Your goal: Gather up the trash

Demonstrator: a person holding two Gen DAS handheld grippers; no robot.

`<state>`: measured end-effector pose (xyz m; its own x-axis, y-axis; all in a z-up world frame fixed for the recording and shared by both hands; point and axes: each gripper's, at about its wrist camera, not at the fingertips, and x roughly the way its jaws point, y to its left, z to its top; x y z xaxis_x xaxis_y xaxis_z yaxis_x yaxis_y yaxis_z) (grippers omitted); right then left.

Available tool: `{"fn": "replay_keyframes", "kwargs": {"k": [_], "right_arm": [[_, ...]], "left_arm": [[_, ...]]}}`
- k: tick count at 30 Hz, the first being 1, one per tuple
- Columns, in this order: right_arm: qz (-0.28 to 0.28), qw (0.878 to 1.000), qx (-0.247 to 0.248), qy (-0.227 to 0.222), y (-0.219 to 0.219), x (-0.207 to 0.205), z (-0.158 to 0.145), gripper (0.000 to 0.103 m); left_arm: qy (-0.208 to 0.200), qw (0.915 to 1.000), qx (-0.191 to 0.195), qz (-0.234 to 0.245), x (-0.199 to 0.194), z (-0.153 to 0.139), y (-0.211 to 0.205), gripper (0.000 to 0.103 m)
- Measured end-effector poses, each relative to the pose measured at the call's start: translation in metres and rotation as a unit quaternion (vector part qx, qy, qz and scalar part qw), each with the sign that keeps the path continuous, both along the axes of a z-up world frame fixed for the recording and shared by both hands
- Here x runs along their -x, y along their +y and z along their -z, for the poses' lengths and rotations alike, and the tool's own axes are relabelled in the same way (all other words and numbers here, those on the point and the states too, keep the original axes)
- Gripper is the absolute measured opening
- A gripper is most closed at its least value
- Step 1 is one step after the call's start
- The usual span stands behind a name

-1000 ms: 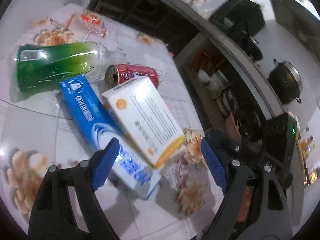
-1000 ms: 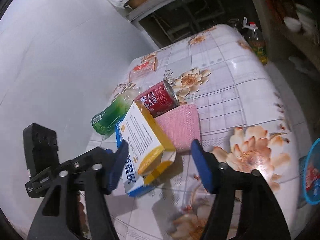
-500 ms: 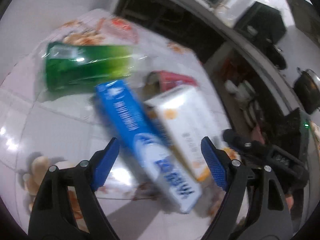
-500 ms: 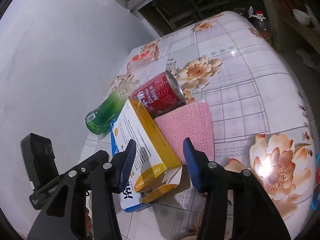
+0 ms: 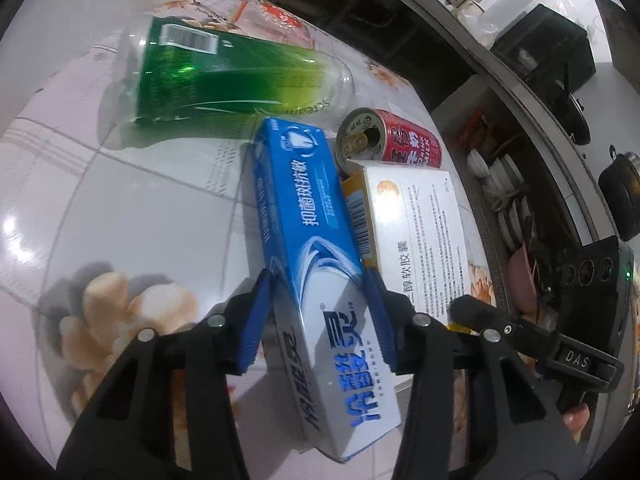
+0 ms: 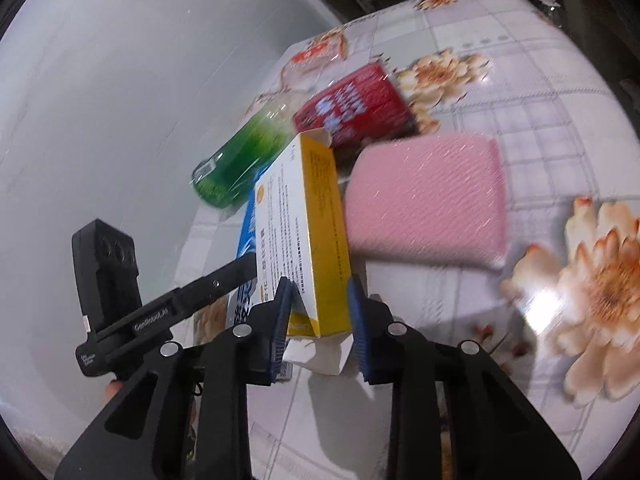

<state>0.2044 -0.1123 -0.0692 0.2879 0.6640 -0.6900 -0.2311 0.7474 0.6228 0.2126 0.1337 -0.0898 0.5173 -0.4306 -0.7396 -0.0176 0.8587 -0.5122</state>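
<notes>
A: How is the left gripper seen?
B: Its jaws are closing around the blue toothpaste box, lying on the flowered table.
A: And the right gripper?
B: Its jaws are closing too; the yellow-and-white box, leaning on the blue one, is pinched between the pads.

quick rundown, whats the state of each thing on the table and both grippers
green bottle: lying on its side
red can: on its side, top opened
blue toothpaste box: lying flat, between the left gripper jaws, which are closing
white and yellow box: end flap open, between the right gripper jaws, which are closing
pink sponge: lying flat
</notes>
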Motion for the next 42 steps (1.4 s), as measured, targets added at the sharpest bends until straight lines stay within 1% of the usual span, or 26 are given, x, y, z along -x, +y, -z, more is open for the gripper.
{"fn": "replay_keyframes", "kwargs": {"k": [5, 8, 12, 14, 15, 16, 18, 21, 23, 24, 25, 28, 31, 32, 36, 38, 39, 40, 42], "right_arm": [[-0.019, 1.0, -0.016, 0.016, 0.007, 0.026, 0.008, 0.027], [-0.026, 0.999, -0.023, 0.027, 0.006, 0.042, 0.012, 0.026], [-0.022, 0.999, -0.029, 0.038, -0.004, 0.068, 0.015, 0.023], [-0.009, 0.999, -0.021, 0.041, -0.016, 0.079, 0.016, 0.016], [-0.002, 0.999, -0.015, 0.042, -0.022, 0.084, 0.016, 0.015], [0.006, 0.999, -0.009, 0.041, -0.028, 0.088, 0.018, 0.015], [0.027, 0.999, 0.015, 0.034, -0.044, 0.095, 0.017, 0.015], [0.047, 0.998, 0.042, 0.017, -0.054, 0.101, 0.008, 0.016], [0.043, 0.997, 0.058, 0.002, -0.051, 0.101, 0.001, 0.023], [0.04, 0.997, 0.063, -0.003, -0.051, 0.103, -0.003, 0.035], [0.035, 0.997, 0.07, -0.012, -0.045, 0.101, -0.006, 0.044], [0.015, 0.996, 0.083, -0.031, -0.022, 0.091, -0.01, 0.049], [-0.001, 0.995, 0.096, -0.04, -0.003, 0.084, -0.01, 0.053], [-0.007, 0.994, 0.101, -0.043, 0.003, 0.082, -0.011, 0.054], [-0.021, 0.991, 0.123, -0.055, 0.015, 0.079, -0.014, 0.065], [-0.027, 0.989, 0.132, -0.059, 0.023, 0.075, -0.015, 0.073], [-0.029, 0.989, 0.134, -0.062, 0.026, 0.076, -0.015, 0.079], [-0.031, 0.988, 0.138, -0.064, 0.029, 0.074, -0.015, 0.081], [-0.04, 0.985, 0.153, -0.07, 0.038, 0.073, -0.014, 0.082]], "left_arm": [[0.007, 0.9997, -0.016, 0.014, 0.023, -0.003, 0.009, 0.042], [0.013, 0.999, -0.027, 0.033, 0.044, -0.005, 0.011, 0.042], [0.019, 0.9977, -0.03, 0.058, 0.068, -0.005, 0.012, 0.042], [0.012, 0.9966, -0.05, 0.064, 0.077, -0.007, 0.012, 0.045], [0.006, 0.9957, -0.066, 0.066, 0.081, -0.008, 0.011, 0.047], [0.002, 0.995, -0.075, 0.065, 0.082, -0.009, 0.009, 0.05], [-0.002, 0.994, -0.088, 0.065, 0.082, -0.01, 0.007, 0.053], [-0.002, 0.9933, -0.096, 0.064, 0.078, -0.011, 0.002, 0.064], [-0.006, 0.9912, -0.113, 0.069, 0.075, -0.011, -0.003, 0.066], [-0.008, 0.9896, -0.125, 0.071, 0.075, -0.011, -0.007, 0.066], [-0.01, 0.9872, -0.142, 0.071, 0.073, -0.009, -0.011, 0.067], [-0.027, 0.9826, -0.17, 0.069, 0.07, -0.009, -0.018, 0.071], [-0.036, 0.9733, -0.216, 0.069, 0.072, -0.009, -0.019, 0.071], [-0.038, 0.9721, -0.221, 0.071, 0.073, -0.009, -0.017, 0.07], [-0.032, 0.9716, -0.226, 0.064, 0.075, -0.009, -0.003, 0.07], [-0.024, 0.9734, -0.222, 0.05, 0.076, -0.008, 0.006, 0.07], [-0.019, 0.9752, -0.216, 0.045, 0.077, -0.008, 0.012, 0.07], [-0.016, 0.9766, -0.21, 0.042, 0.077, -0.007, 0.016, 0.069], [-0.014, 0.9785, -0.202, 0.036, 0.077, -0.008, 0.021, 0.069]]}}
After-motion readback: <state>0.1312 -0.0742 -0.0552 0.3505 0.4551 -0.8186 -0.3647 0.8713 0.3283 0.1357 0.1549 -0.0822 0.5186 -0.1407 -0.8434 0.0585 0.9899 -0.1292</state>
